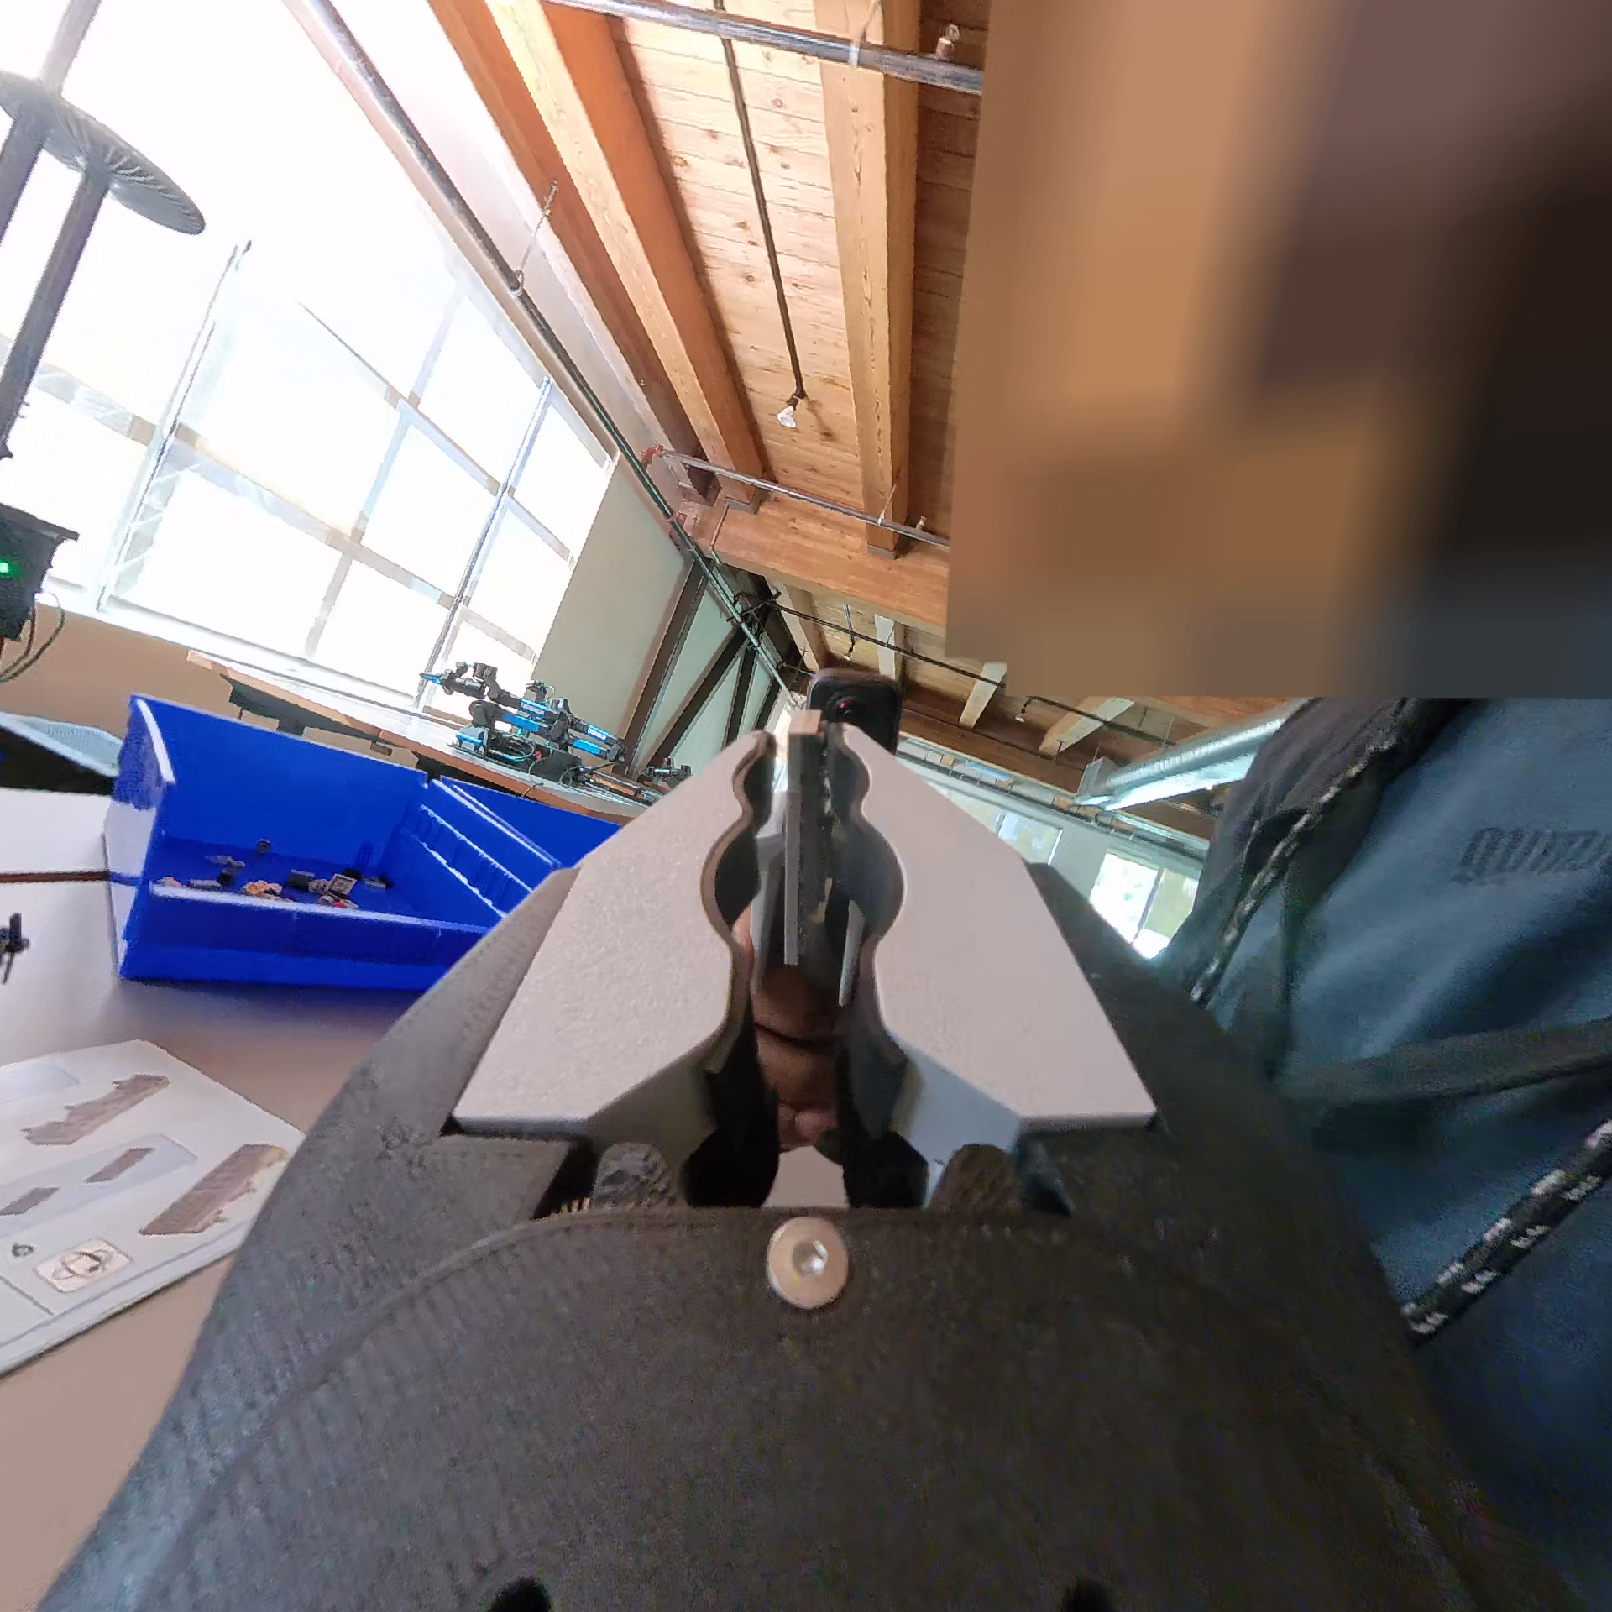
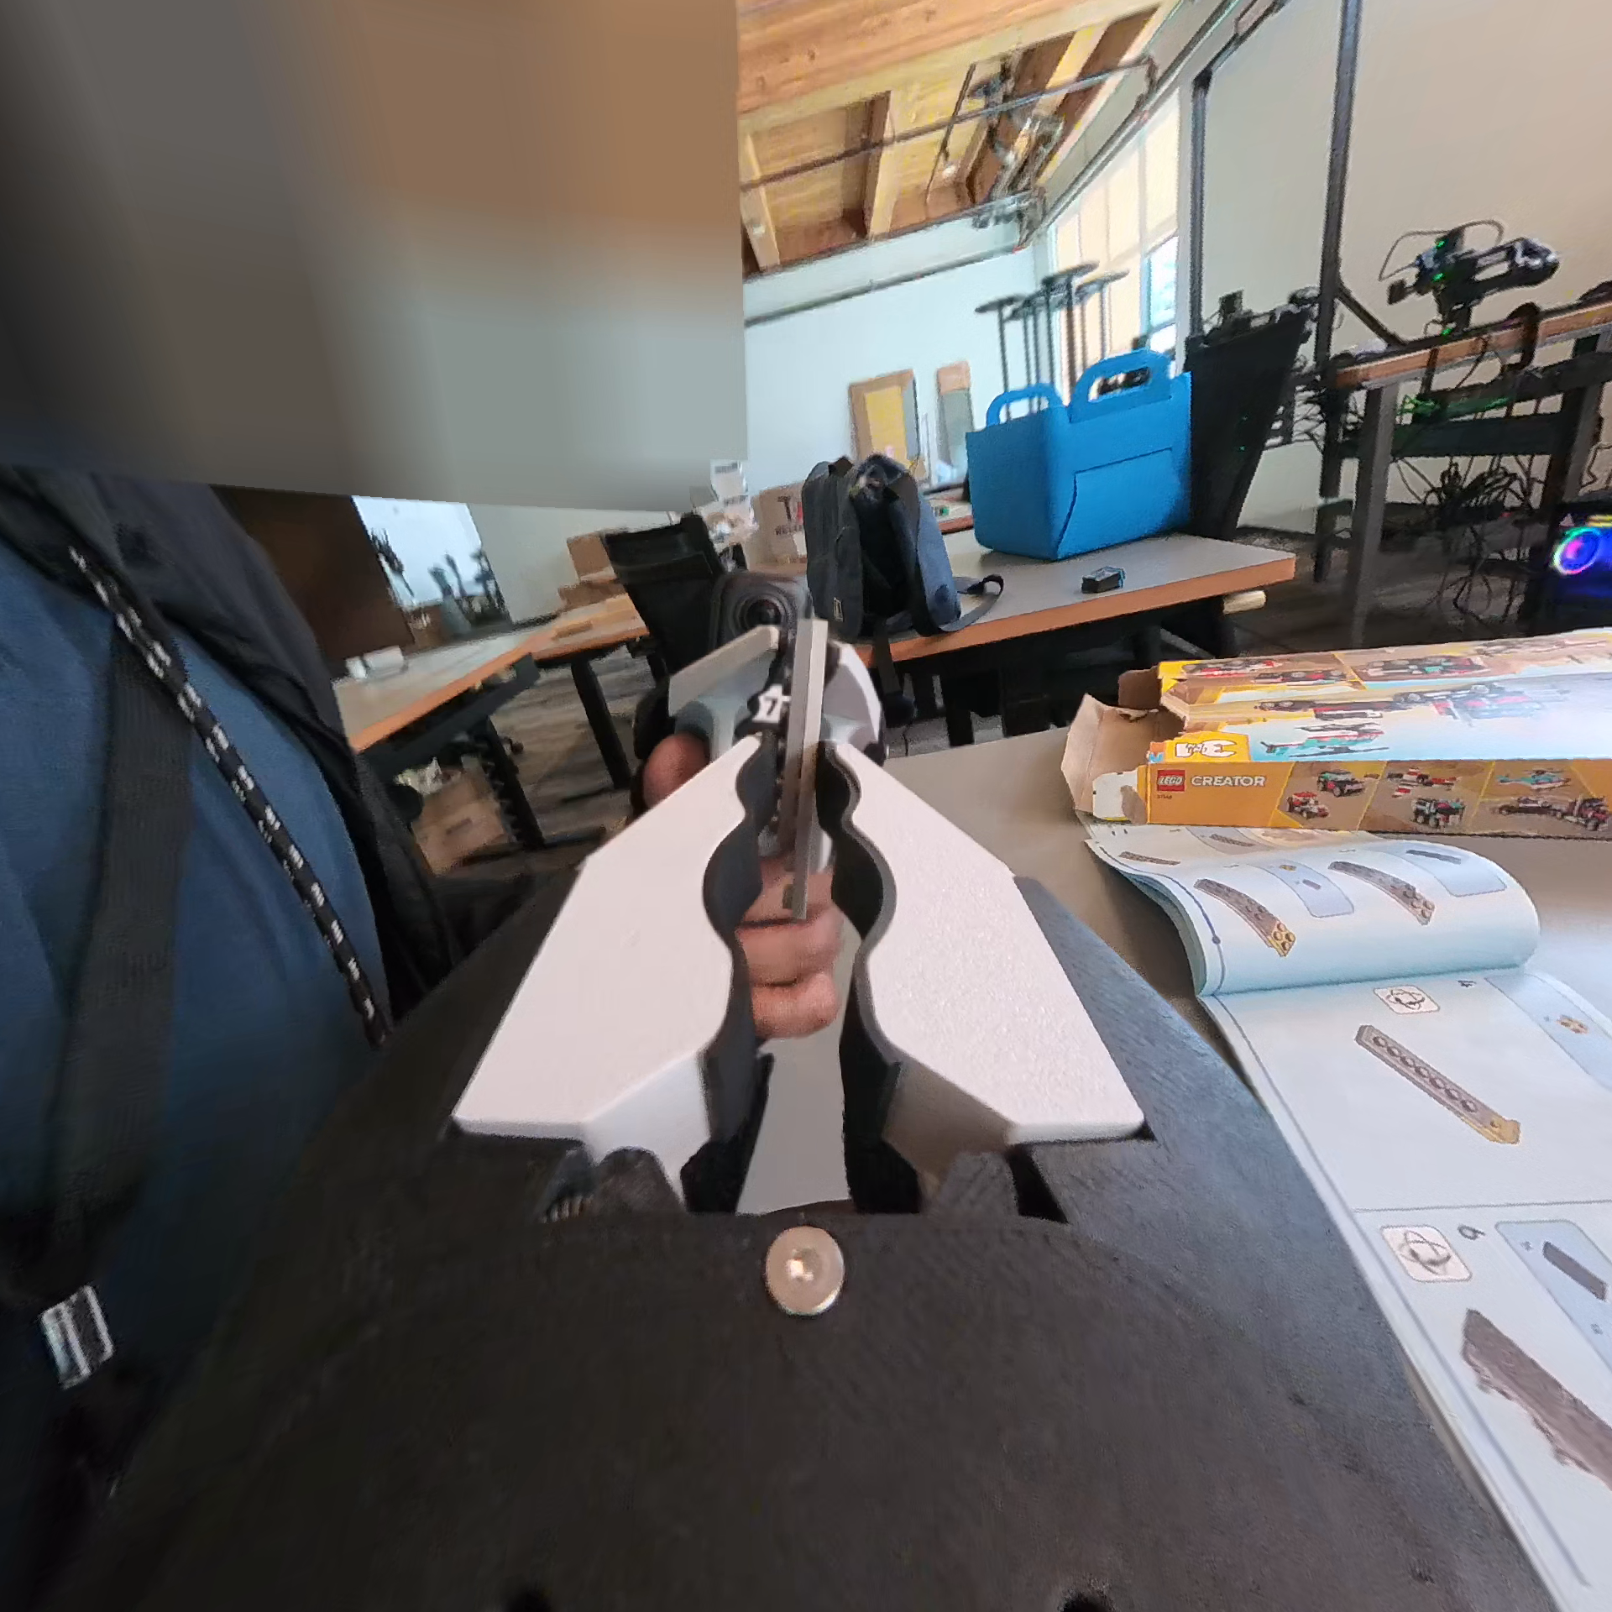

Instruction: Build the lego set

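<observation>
Facing each other above the worktop (image 2: 1003, 785), left gripper (image 1: 807, 741) and right gripper (image 2: 798, 768) are both clamped on one thin grey plate (image 2: 807, 759), held edge-on between them. Blue bin (image 1: 288, 837) with loose lego pieces (image 1: 288, 883) sits left; instruction booklet (image 2: 1396, 1029) and set box (image 2: 1361, 750) right.

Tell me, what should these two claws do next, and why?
Probably ease the right gripper open. Both it and the left gripper seem shut on the same thin grey plate, held in the air between them; releasing one end would free that gripper to fetch another piece from the blue bin.
</observation>
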The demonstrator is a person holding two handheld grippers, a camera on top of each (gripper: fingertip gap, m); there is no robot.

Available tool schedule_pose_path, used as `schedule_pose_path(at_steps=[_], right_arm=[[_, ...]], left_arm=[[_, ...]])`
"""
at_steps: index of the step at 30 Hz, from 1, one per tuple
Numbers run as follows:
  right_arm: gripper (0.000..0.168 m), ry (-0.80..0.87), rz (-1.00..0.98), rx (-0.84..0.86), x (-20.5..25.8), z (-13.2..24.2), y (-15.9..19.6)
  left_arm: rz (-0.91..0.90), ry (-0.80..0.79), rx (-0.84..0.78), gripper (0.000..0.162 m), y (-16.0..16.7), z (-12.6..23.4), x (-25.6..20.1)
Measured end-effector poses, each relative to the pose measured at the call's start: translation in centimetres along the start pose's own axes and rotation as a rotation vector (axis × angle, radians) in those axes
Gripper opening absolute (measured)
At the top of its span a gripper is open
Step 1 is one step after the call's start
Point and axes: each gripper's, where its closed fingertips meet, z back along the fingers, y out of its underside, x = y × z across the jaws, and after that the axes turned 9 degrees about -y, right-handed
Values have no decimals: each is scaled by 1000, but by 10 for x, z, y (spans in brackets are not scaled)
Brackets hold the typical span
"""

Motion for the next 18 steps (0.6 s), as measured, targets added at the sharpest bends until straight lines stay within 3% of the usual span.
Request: schedule_pose_path(at_steps=[3,10,16,18], right_arm=[[9,-6,-66,-130,-3,6,-12],[9,-36,-250,-414,-16,23,-21],[9,-47,-322,-480,-21,18,-13],[9,-46,-327,-484,-21,16,-13]], left_arm=[[78,-16,2,21,0,0,7],[80,-56,143,22,32,-13,8],[107,-107,165,20,39,-16,15],[110,-119,174,12,40,-15,18]])
